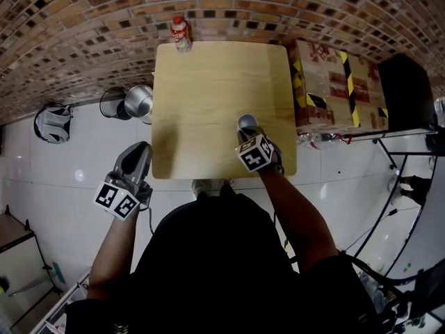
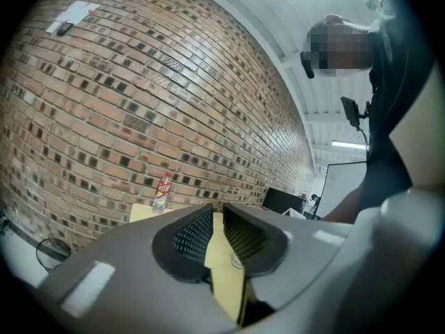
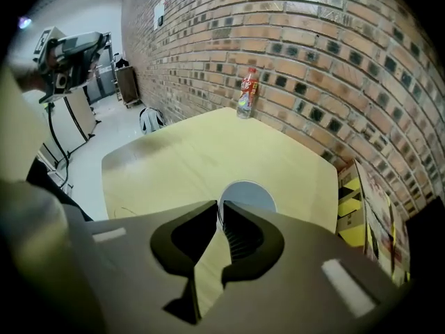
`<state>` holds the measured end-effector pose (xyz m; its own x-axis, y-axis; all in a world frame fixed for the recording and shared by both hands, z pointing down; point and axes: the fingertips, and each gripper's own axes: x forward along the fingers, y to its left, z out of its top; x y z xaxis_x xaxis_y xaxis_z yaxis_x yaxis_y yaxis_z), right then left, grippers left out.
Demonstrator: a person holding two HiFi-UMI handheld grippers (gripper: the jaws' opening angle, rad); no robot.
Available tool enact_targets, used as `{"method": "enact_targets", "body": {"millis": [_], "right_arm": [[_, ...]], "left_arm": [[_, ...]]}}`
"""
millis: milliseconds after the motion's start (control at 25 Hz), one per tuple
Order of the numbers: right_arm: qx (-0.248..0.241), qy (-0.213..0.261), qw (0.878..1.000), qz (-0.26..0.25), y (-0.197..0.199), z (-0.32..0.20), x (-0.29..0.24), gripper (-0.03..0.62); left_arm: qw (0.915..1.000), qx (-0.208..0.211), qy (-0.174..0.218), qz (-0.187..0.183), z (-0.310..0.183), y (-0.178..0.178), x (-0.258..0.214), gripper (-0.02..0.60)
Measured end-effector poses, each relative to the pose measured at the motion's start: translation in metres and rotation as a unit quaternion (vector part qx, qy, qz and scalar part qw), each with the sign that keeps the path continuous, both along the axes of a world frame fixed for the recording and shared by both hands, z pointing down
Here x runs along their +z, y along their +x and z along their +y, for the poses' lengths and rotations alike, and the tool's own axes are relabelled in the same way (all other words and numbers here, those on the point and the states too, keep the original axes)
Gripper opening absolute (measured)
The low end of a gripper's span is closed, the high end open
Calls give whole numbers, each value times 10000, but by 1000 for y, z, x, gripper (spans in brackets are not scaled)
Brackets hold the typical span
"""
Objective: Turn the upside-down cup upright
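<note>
A small pale cup (image 1: pixel 247 122) stands near the front right of the wooden table (image 1: pixel 208 82), and I see a round grey-blue face with a white rim (image 3: pixel 248 192). My right gripper (image 1: pixel 245 133) points steeply down at its near edge. Its jaws (image 3: pixel 220 206) are almost together, with the cup's near rim pinched between the tips. My left gripper (image 1: pixel 139 150) hangs off the table's front left corner, over the floor. Its jaws (image 2: pixel 217 213) stand a narrow gap apart with nothing between them. Through that gap a sliver of the cup (image 2: pixel 236 261) shows.
A red-labelled bottle (image 1: pixel 181 33) stands at the table's far edge by the brick wall. A cardboard box with yellow-black tape (image 1: pixel 334 82) sits to the table's right. A metal pot (image 1: pixel 139 99), a fan (image 1: pixel 111 103) and a bag (image 1: pixel 52 122) lie on the floor to the left.
</note>
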<state>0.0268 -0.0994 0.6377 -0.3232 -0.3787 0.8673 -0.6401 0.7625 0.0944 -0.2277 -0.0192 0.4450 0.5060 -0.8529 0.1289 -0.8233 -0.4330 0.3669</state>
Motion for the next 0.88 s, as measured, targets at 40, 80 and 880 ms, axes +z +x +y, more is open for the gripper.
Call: {"method": "enact_targets", "body": {"millis": [40, 80, 880], "right_arm": [[-17, -21, 10000, -34, -2, 1, 0, 34], [-36, -35, 10000, -65, -4, 2, -1, 37], [2130, 54, 9236, -3187, 52, -3, -67, 2]], "left_arm": [[10000, -6, 1, 6, 1, 0, 0, 46], [10000, -6, 3, 14, 1, 0, 1, 46], [9990, 399, -14, 210, -8, 38, 11, 35]]}}
